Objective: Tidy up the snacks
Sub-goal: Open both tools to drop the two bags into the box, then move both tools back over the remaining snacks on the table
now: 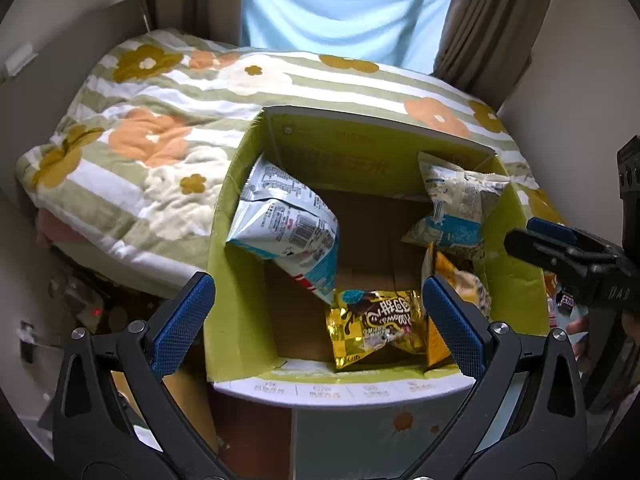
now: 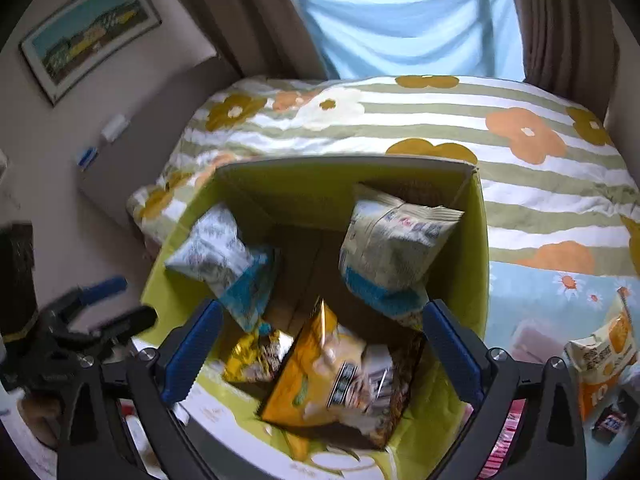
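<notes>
Both grippers (image 1: 318,322) (image 2: 322,354) spread, empty over box (image 1: 240,208) — orange packet (image 2: 604,360) only in right view.

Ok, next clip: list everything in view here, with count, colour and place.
box: 1, green cardboard, open, on the bed edge
blue-white bags: 2, leaning inside the box, one left, one right
gold packet: 1, on the box floor near the front
yellow bag: 1, at the front right of the box
orange bag: 1, orange-white, outside the box to its right
blanket: 1, green-white stripes with orange flowers, on the bed
curtains: blue, brown at the sides, behind the bed
picture: 1, framed, on the left wall
left gripper: open, above the box
right gripper: open, above the box
</notes>
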